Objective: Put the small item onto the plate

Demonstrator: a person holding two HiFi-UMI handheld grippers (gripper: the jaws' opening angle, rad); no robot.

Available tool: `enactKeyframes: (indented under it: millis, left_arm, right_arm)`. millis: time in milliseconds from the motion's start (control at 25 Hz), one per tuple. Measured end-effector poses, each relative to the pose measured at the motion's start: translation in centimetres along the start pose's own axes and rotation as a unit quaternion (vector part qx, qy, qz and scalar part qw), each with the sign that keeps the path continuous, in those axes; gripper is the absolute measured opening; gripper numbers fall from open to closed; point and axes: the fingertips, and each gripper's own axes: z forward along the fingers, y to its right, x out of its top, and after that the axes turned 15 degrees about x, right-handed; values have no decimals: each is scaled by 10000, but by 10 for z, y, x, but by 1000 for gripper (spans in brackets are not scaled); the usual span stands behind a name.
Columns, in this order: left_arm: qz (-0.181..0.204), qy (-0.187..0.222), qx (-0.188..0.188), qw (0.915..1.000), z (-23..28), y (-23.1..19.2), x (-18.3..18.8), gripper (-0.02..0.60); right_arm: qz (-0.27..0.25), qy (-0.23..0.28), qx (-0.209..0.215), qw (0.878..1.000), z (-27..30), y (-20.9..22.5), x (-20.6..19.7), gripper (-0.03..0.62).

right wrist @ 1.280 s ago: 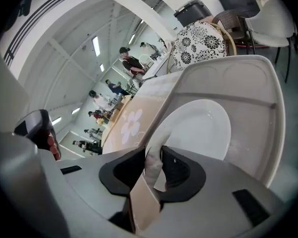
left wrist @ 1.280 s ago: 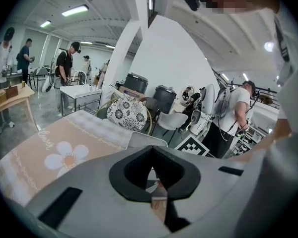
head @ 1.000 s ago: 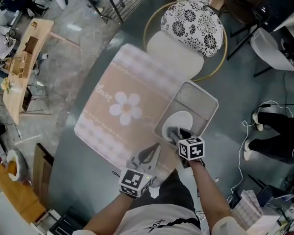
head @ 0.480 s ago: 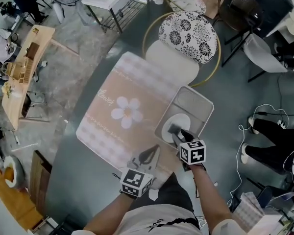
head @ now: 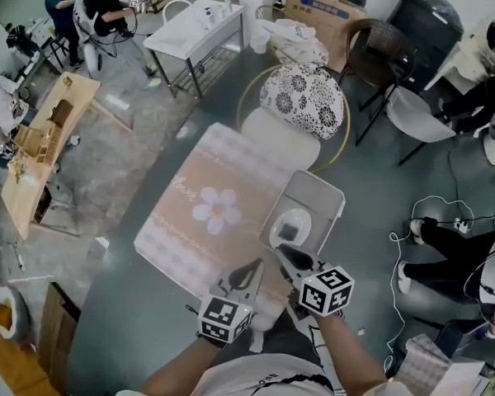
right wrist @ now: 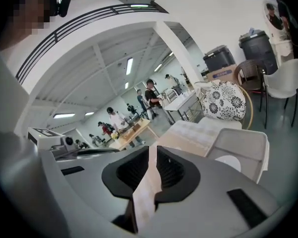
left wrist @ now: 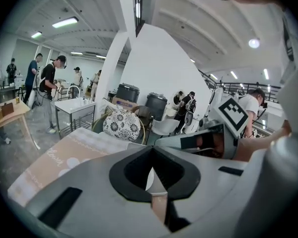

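Pulled back since a second ago, the right gripper [head: 285, 254] has left the plate [head: 280, 238] and now hangs at the near edge of the tray [head: 323, 190]. The head camera has also tipped up to show more of the room.

At the left, the left gripper [head: 254, 266] idles over the flower-print mat [head: 219, 209], its jaws together on nothing. Next along, the small item [head: 293, 221] lies as a dark patch on the white plate inside the tray (too small to identify). The right gripper's jaws are closing, with a narrow gap and nothing between them.

The placing looks done. What remains, I judge, is to draw the right gripper off high and straight, so it clips neither the tray rim nor the plate.

The mat lies flat on a grey-green table [head: 132, 295], with a patterned chair [head: 304, 89] beyond it. It is a busy workshop, with people [head: 107, 7] standing at the far left.
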Motion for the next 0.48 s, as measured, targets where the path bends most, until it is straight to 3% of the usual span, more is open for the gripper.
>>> enactKeyframes:
  millis: [480]
  left_arm:
    - [-30, 603, -255, 9979, -72, 18, 48, 6]
  right_arm:
    - [-822, 521, -8, 9953, -27, -96, 36, 55]
